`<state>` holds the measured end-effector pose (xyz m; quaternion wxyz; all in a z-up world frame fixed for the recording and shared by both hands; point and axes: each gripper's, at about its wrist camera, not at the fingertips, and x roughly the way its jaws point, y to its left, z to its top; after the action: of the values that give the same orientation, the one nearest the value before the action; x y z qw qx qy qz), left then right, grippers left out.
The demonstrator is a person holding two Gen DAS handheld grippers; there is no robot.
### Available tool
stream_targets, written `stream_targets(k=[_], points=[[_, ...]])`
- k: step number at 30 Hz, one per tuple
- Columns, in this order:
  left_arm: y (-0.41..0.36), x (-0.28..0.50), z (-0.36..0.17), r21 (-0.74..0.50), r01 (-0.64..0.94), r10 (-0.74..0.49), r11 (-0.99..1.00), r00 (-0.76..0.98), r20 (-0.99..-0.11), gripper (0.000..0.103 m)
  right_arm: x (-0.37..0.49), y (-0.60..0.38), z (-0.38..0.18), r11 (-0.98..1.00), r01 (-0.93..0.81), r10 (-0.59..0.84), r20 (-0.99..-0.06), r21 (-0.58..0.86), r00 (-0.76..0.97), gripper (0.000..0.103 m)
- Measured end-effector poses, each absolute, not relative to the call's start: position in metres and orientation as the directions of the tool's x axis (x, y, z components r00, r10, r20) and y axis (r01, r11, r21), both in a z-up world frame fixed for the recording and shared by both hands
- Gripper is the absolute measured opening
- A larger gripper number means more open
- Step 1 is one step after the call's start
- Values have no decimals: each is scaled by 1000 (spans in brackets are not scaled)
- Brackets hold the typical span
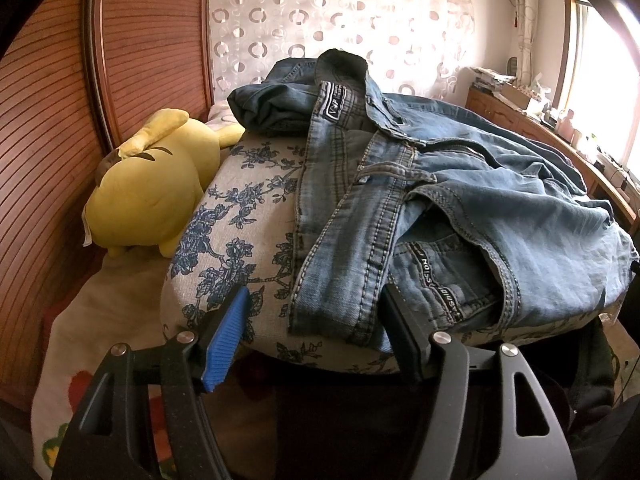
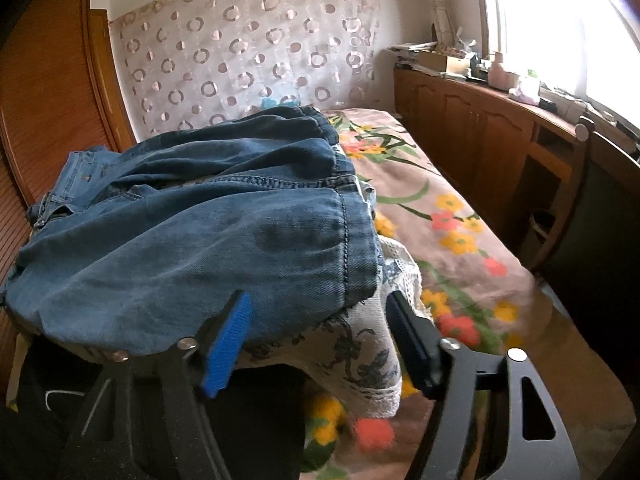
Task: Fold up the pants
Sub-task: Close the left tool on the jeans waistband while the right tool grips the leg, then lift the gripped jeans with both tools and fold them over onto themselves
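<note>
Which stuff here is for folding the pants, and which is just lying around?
For the job:
- jeans, crumpled in a heap
- blue-flowered cushion under them
- left hand-held gripper and right hand-held gripper, both open

Just lying about:
- yellow plush toy
- flowery bedspread
- clutter on the wooden cabinet

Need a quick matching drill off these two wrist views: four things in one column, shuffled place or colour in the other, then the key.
Things:
1. jeans
2. plush toy
3. floral bedspread
4. wooden cabinet

Descriptions:
A. yellow, lying beside the slatted wooden panel
B. along the wall under the bright window
C. blue denim, crumpled in a heap on the blue-patterned cushion
D. brownish with orange, yellow and green flowers

Pairs: 1-C, 2-A, 3-D, 4-B
</note>
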<state>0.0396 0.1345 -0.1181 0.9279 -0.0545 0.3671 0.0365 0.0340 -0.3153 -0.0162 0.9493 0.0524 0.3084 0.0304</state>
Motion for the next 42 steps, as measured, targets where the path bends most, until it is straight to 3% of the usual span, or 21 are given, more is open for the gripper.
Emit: stream_targets(k=[6, 16, 23, 25, 27, 29, 32, 42], points=[[134, 40, -118, -74, -108, 28, 991, 729, -683, 68, 35, -316, -13, 994, -37, 89, -566, 102, 820, 57], [134, 40, -119, -72, -109, 31, 991, 729, -684, 70, 41, -312, -16, 997, -31, 64, -584, 65, 809, 26], [138, 40, -117, -84, -108, 21, 991, 727, -686, 69, 44, -310, -13, 997, -33, 64, -585, 64, 808, 21], [138, 39, -117, -95, -100, 9, 990, 734, -679, 59, 45, -310, -13, 998, -34, 64, -586, 61, 808, 20], [137, 38, -117, -126, -77, -28, 989, 741, -671, 43, 45, -310, -12, 997, -39, 69, -585, 64, 808, 19], [133, 38, -116, -110, -78, -17, 991, 741, -672, 38, 45, -309, -11, 997, -41, 70, -586, 62, 808, 17], [130, 36, -113, -127, -62, -38, 990, 749, -662, 21, 44, -309, -9, 997, -49, 78, -578, 67, 813, 14], [122, 24, -73, -125, -25, -53, 992, 811, -583, 17, 33, -309, 12, 996, -66, 91, -489, 67, 868, 7]])
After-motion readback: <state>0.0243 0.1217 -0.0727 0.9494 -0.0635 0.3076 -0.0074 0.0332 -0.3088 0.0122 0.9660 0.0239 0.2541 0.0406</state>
